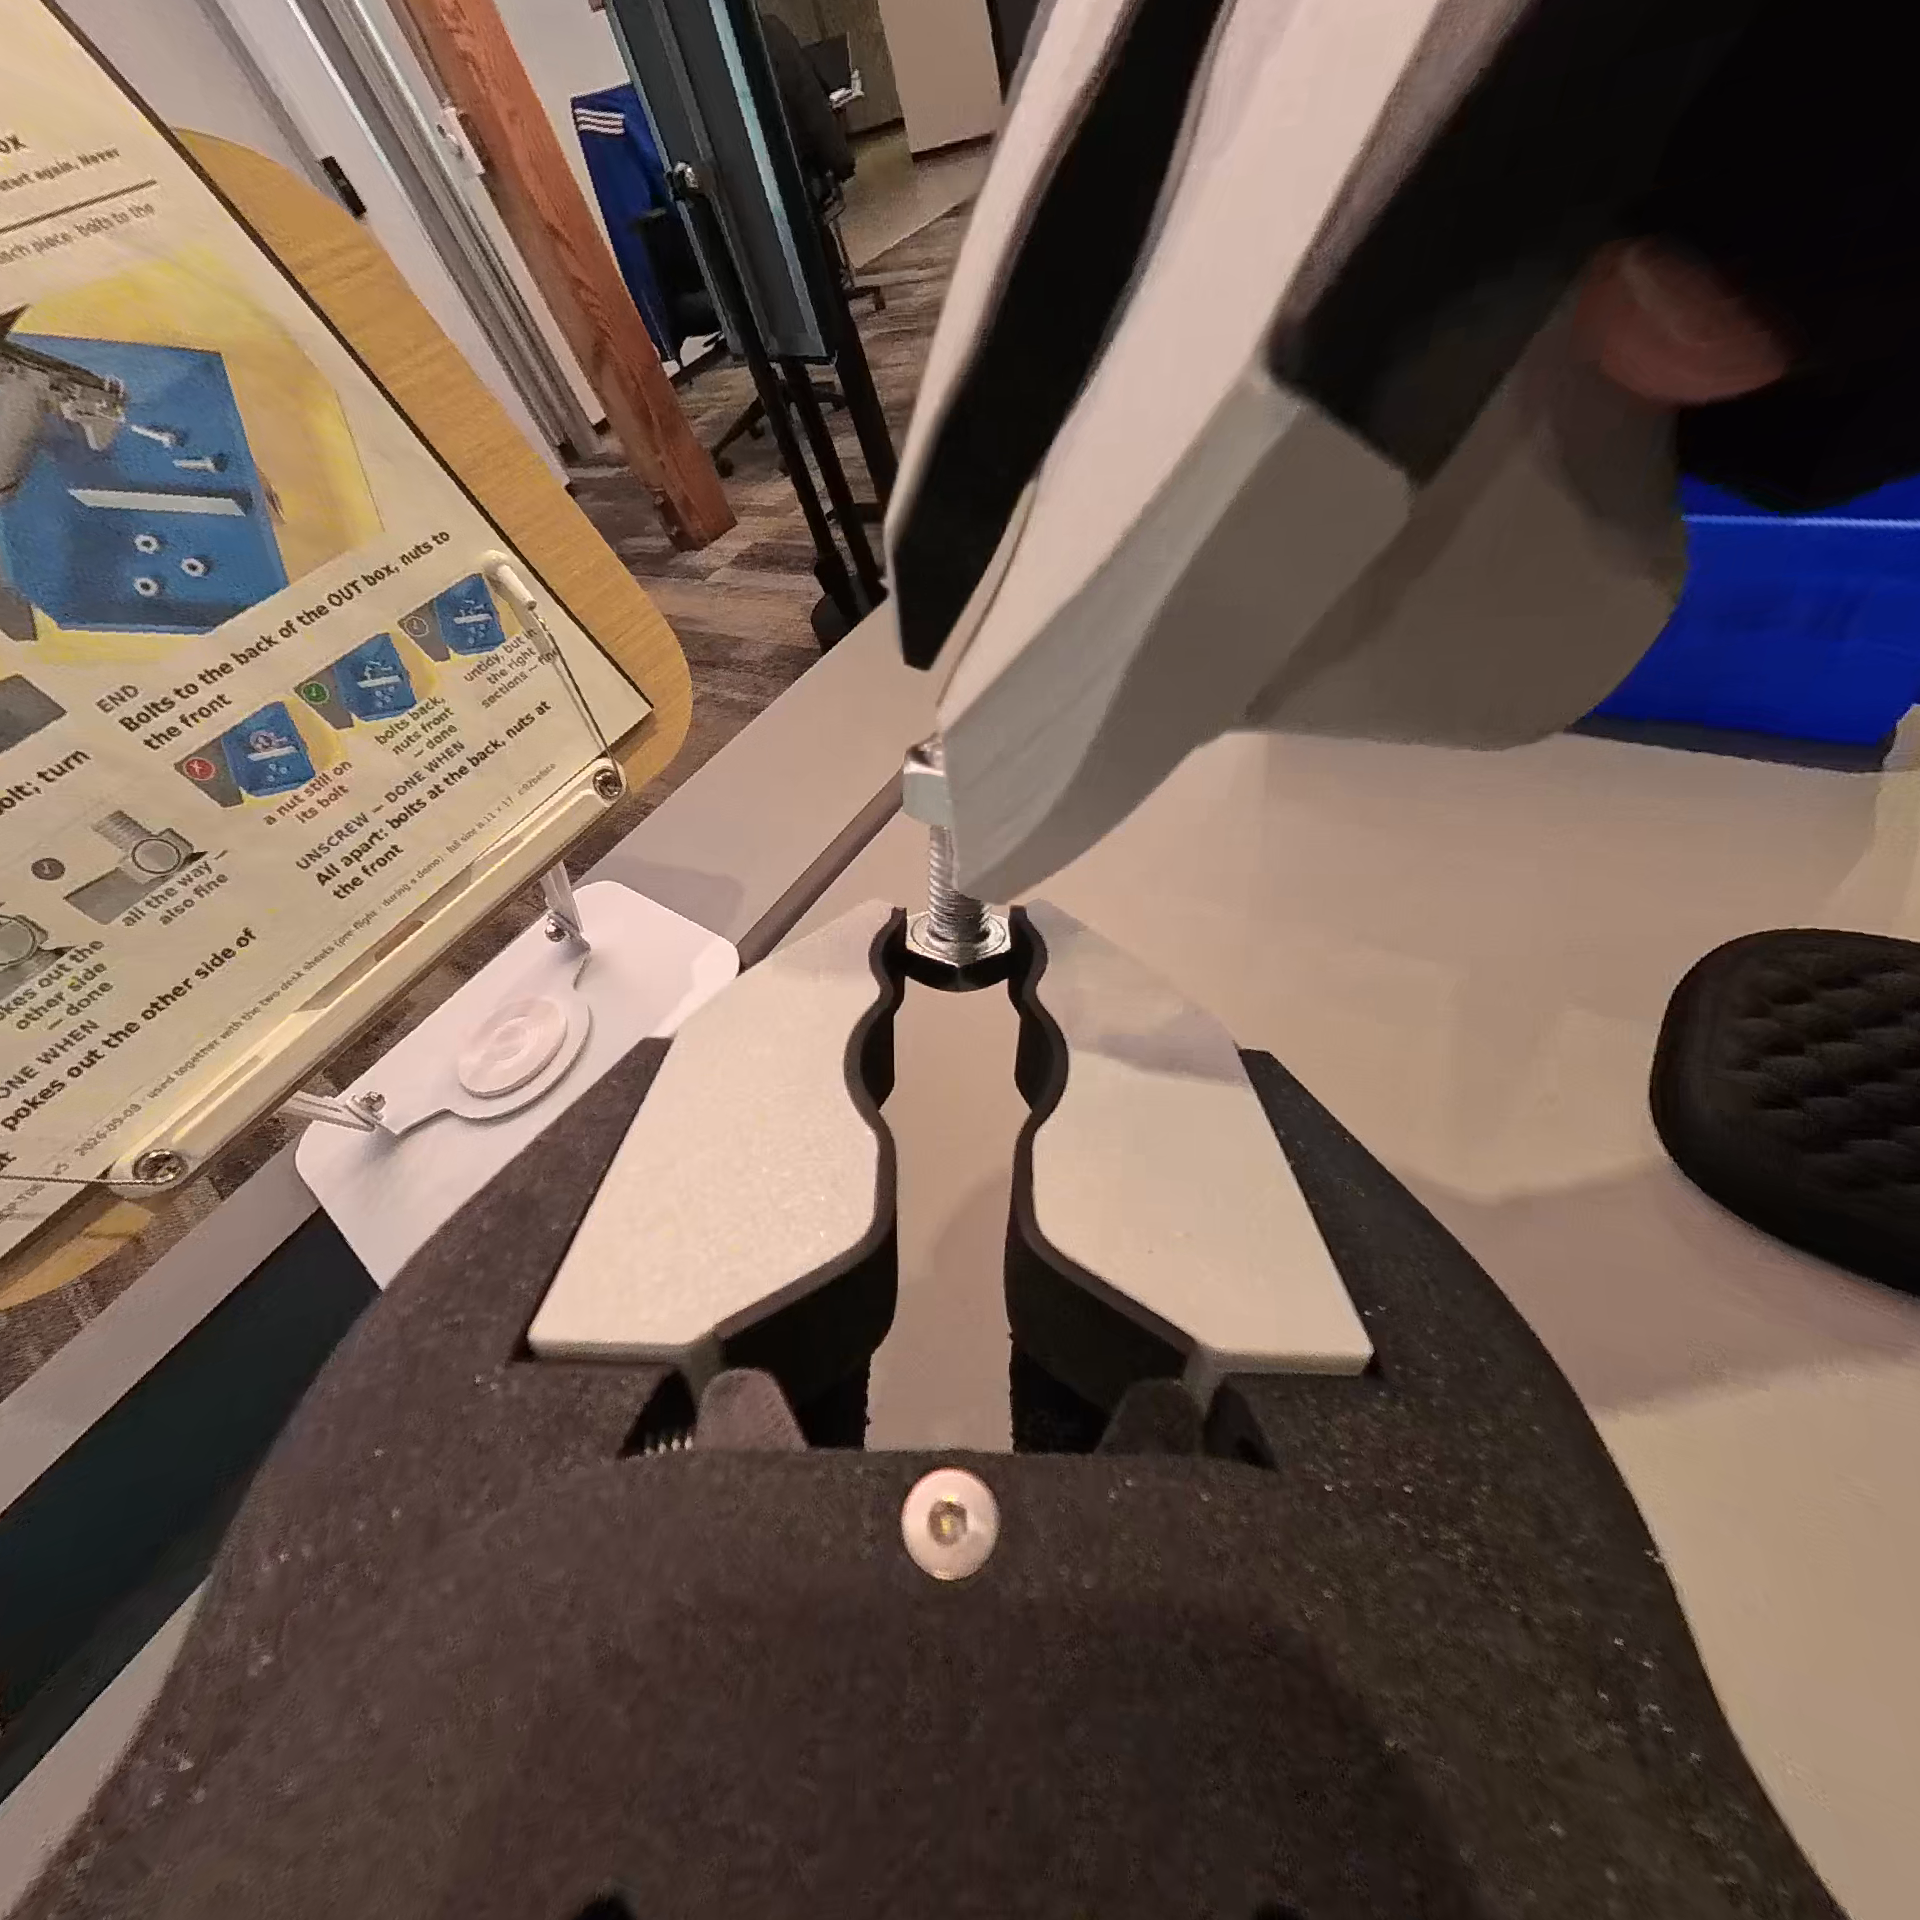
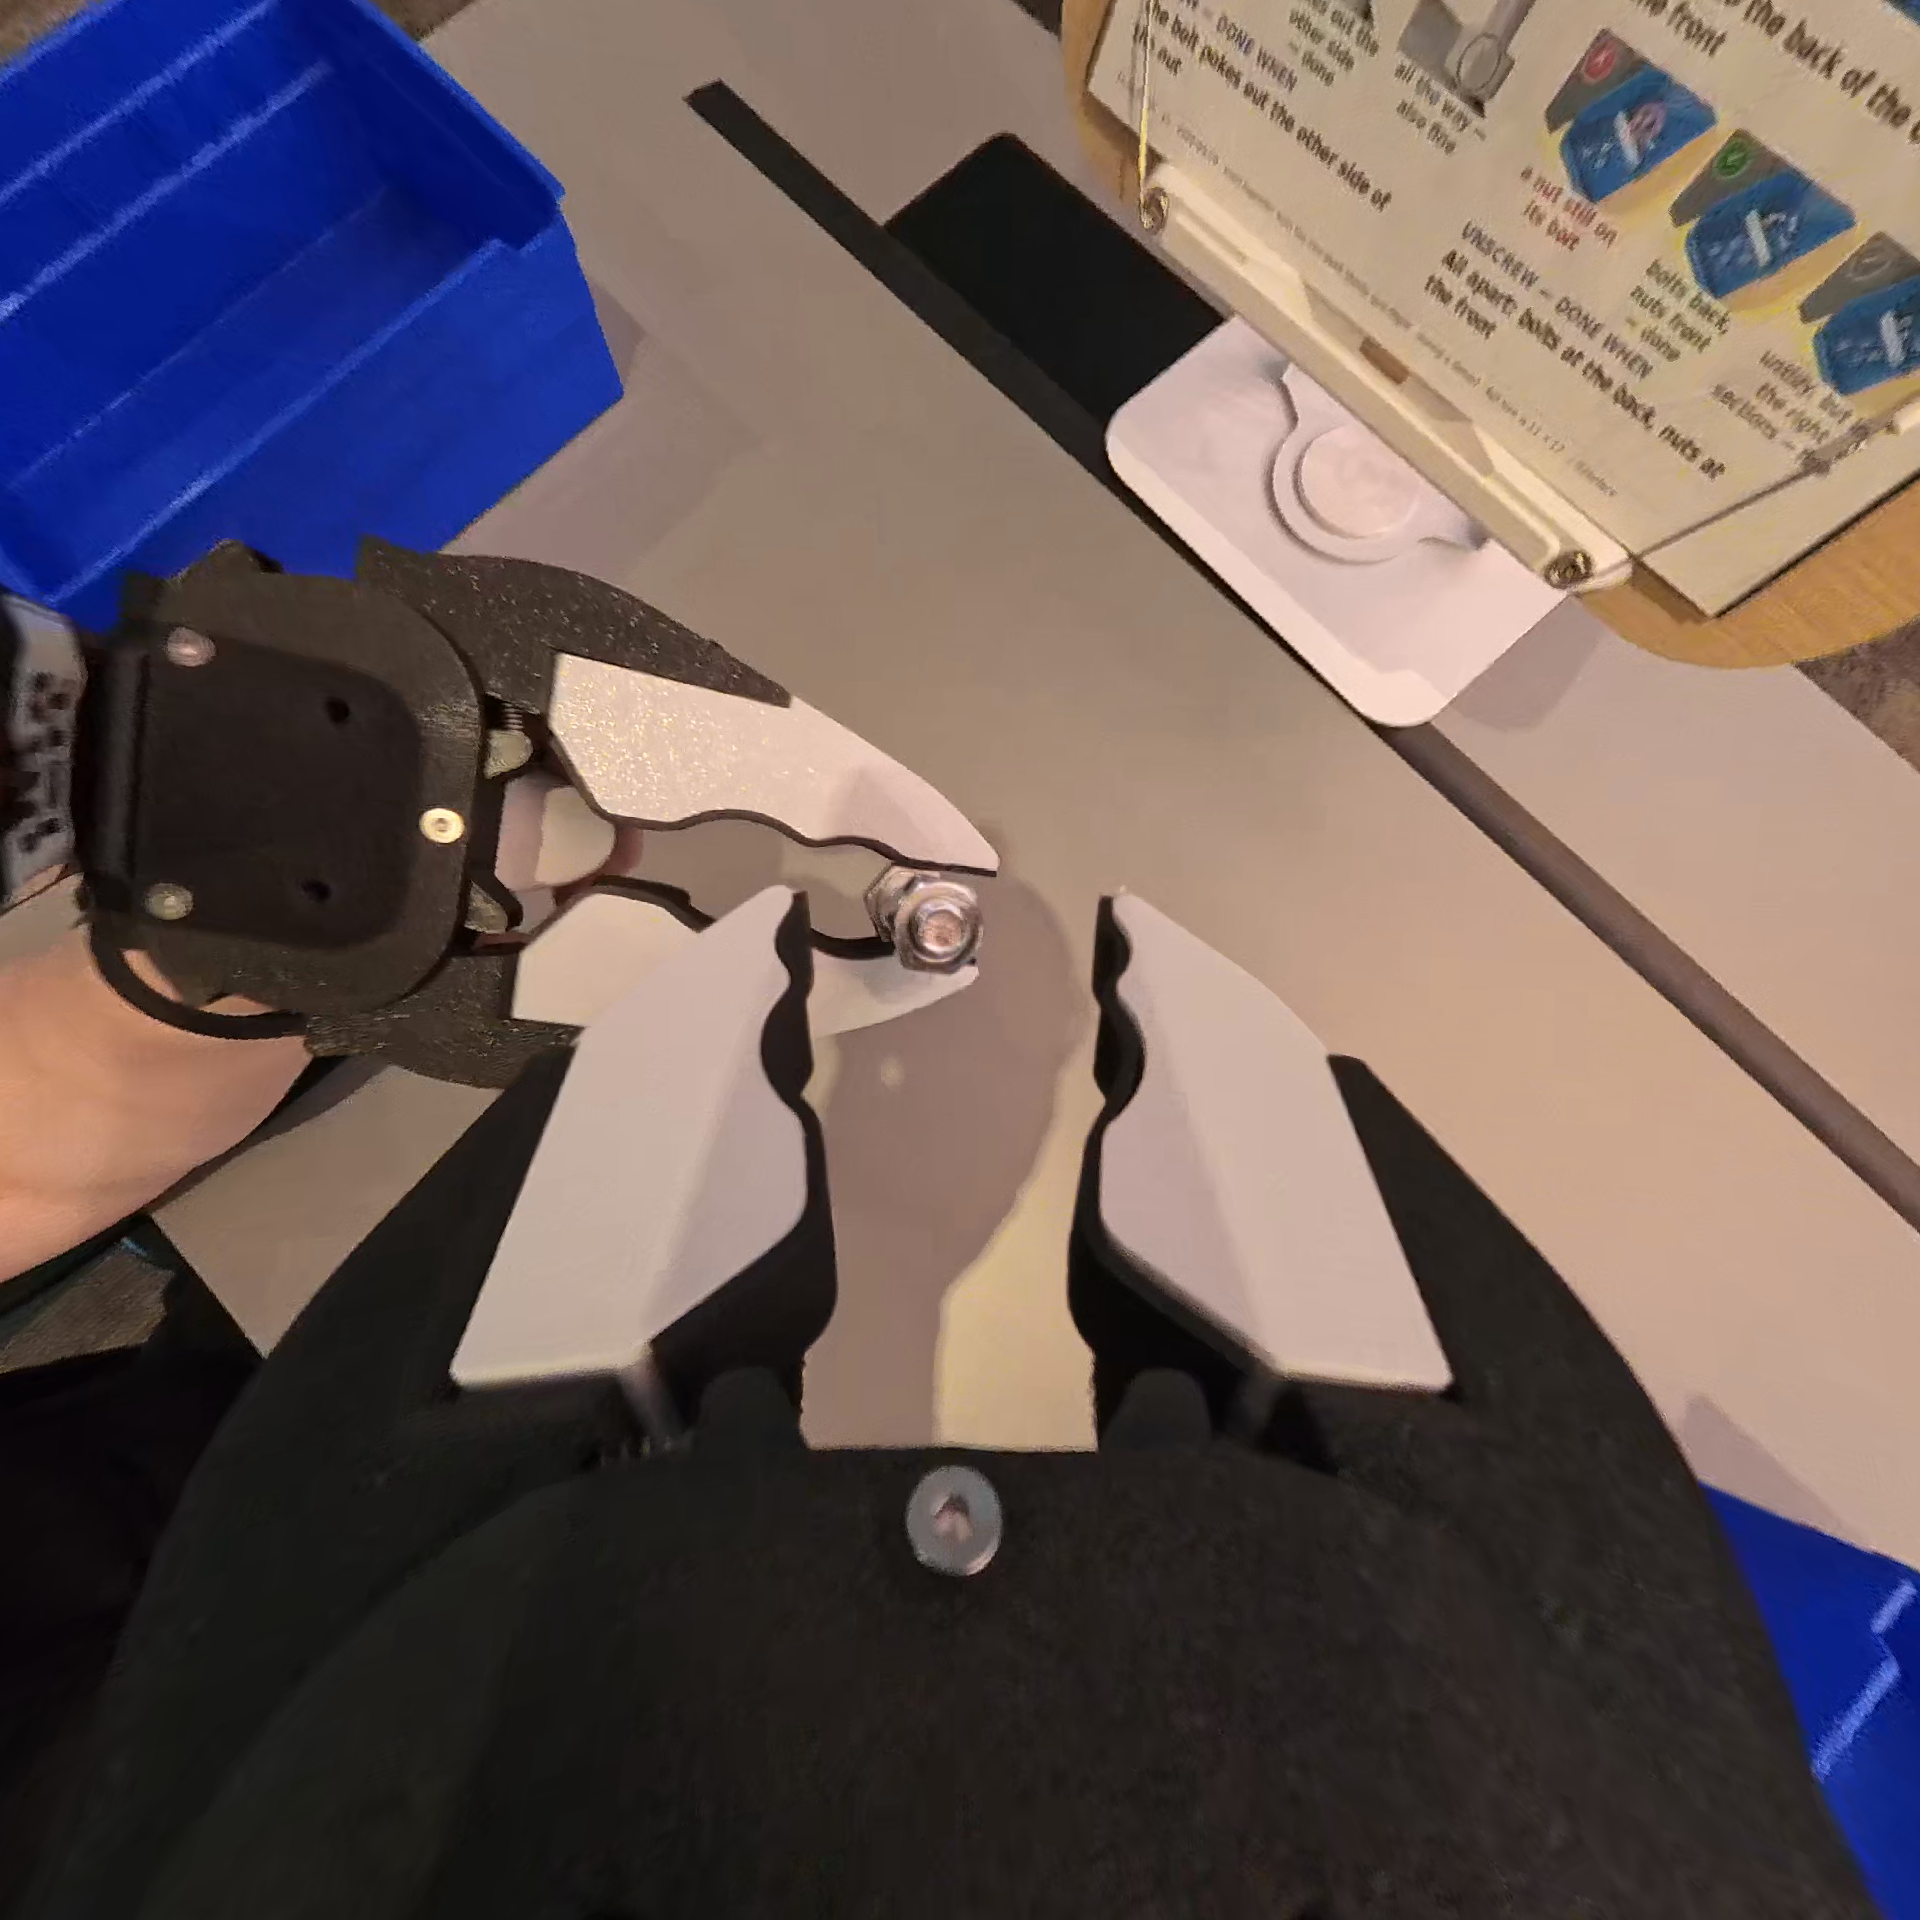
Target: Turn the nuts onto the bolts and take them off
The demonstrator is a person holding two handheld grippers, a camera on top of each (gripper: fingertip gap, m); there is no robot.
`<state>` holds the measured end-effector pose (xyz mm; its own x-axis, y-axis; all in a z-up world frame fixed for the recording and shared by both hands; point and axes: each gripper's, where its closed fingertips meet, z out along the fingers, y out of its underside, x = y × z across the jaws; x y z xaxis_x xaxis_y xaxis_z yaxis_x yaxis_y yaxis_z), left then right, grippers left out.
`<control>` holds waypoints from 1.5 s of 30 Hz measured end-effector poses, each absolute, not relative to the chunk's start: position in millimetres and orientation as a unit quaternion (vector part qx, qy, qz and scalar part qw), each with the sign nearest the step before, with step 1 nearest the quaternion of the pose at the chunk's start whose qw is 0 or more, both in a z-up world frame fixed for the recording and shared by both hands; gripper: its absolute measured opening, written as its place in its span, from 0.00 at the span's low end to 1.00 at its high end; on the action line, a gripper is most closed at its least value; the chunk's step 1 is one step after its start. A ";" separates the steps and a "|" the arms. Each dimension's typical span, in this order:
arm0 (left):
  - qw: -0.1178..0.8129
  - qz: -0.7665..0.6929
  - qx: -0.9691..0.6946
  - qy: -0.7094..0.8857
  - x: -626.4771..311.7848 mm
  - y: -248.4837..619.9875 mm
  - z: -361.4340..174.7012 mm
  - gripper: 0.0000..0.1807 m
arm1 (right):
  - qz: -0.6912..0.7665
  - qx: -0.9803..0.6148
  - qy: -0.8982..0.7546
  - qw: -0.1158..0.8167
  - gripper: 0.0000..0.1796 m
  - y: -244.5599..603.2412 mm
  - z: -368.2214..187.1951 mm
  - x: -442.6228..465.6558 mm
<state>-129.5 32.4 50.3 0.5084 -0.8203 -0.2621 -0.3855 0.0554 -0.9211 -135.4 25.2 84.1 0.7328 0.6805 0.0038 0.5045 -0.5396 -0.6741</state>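
Note:
My left gripper [image 1: 954, 925] is shut on the lower hex end of a silver bolt [image 1: 945, 883] and holds it upright above the grey table [image 1: 1455, 935]. A hex nut [image 1: 925, 779] sits at the top of the threaded shaft. My right gripper [image 2: 951, 904] is open and comes down from above, with its fingers either side of the nut [image 2: 940, 930] and not closed on it. In the left wrist view, one grey finger [image 1: 1039, 790] of the right gripper is right beside the nut. The right wrist view shows the left gripper [image 2: 977, 925] coming in from the left.
A blue bin [image 2: 260, 260] stands at the table's far left and also shows in the left wrist view [image 1: 1787, 623]. An instruction board [image 1: 260, 727] stands on a white base [image 2: 1330, 540] near the table's edge. A black mesh pad [image 1: 1808, 1101] lies to the right. A person's hand [image 2: 104, 1122] holds the left gripper. Less than 4 cm separates the two grippers' tips.

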 end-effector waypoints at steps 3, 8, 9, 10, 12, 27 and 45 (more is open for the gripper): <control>0.568 -0.189 -0.660 0.454 -129.6 32.7 51.3 0.10 | 0.102 -0.869 -0.338 0.347 0.30 31.8 82.3 -130.5; 0.572 -0.195 -0.656 0.451 -130.4 31.2 55.2 0.10 | 0.098 -0.866 -0.334 0.359 0.30 36.5 82.9 -128.5; 0.572 -0.195 -0.657 0.450 -131.0 31.6 55.3 0.10 | 0.101 -0.866 -0.335 0.357 0.30 35.7 82.2 -128.0; 0.573 -0.196 -0.657 0.449 -131.5 32.0 55.8 0.10 | 0.106 -0.867 -0.335 0.353 0.29 34.3 81.3 -127.4; 0.571 -0.201 -0.658 0.448 -132.1 32.1 56.0 0.10 | 0.107 -0.868 -0.339 0.346 0.29 32.1 78.9 -124.1; 0.562 -0.202 -0.658 0.459 -128.4 30.0 52.2 0.10 | 0.083 -0.879 -0.359 0.302 0.27 31.6 78.3 -124.0; 0.563 -0.209 -0.655 0.460 -128.6 27.9 55.6 0.10 | 0.106 -0.877 -0.379 0.276 0.25 27.3 79.5 -126.8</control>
<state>-128.6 27.9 55.6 0.4904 -0.8368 -0.2437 -0.3667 0.0556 -0.9287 -126.8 27.3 79.5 0.6904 0.7231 0.0235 0.6063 -0.5605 -0.5641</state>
